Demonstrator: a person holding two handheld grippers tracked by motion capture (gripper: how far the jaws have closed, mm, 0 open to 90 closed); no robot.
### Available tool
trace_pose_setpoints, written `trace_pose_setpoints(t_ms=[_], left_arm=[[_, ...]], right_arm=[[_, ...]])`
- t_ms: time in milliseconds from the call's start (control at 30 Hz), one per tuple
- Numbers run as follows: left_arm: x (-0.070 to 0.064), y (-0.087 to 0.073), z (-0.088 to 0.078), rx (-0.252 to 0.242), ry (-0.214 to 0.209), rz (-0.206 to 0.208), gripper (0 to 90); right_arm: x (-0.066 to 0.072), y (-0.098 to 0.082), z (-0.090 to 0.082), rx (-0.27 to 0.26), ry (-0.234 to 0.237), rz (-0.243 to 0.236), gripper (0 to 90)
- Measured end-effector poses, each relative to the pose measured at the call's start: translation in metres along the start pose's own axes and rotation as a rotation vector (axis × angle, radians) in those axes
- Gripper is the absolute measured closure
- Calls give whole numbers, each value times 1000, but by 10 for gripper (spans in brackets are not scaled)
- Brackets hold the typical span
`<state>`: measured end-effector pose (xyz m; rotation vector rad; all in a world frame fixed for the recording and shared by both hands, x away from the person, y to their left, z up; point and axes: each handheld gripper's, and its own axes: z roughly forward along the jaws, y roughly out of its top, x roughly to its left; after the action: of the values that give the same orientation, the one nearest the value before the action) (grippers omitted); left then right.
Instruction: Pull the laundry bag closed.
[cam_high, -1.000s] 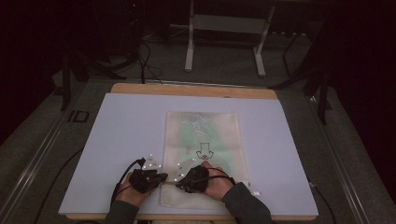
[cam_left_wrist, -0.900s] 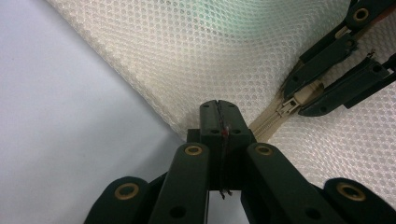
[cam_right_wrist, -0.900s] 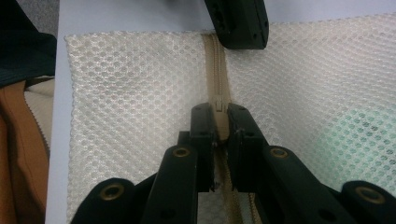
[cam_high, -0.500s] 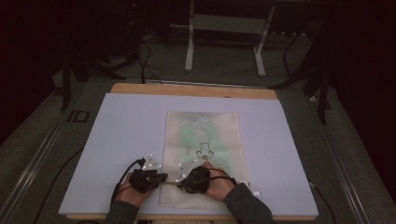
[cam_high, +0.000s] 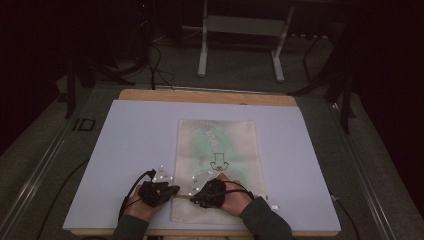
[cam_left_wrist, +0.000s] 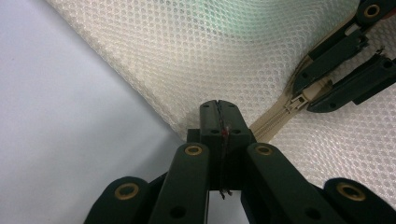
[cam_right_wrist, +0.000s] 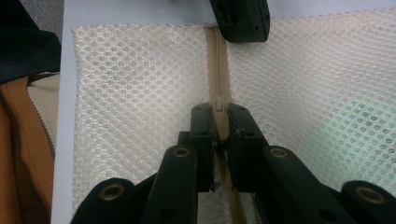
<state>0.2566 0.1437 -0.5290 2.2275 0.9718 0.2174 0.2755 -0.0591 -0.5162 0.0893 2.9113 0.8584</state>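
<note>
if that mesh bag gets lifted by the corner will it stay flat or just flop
The mesh bag would likely flop: it is thin open netting lying limp and flat on the table. It probably weighs little, though a pale green item shows faintly inside. The zipper edge may hold slightly straighter, being denser woven tape.

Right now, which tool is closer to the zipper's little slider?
Right. The right tool is shut on the zipper slider of the mesh bag. The left tool is clamped on the bag's edge at the zipper's end, farther from it.
</note>
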Motion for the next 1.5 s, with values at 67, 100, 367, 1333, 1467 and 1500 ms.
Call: trace_pose_setpoints(t_ms=[67,100,367,1333,1467,1500], left_arm=[[0,0,0,0,-1,-1,894],[0,0,0,0,0,0,893],[0,0,0,1,1,1,893],[-1,0,0,-2,3,-1,894],[-1,0,0,-2,4,0,894],[-1,0,0,-2,5,1,894]], right_arm=[[0,0,0,-1,0,-2,824],[0,0,0,-1,1,-3,824],[1,-3,-5,8,-1,-1,824],[3,-21,-18,11,-16,11,823],[4,-23,-19,11,-19,15,824],[4,-24,-19,11,-19,15,824]])
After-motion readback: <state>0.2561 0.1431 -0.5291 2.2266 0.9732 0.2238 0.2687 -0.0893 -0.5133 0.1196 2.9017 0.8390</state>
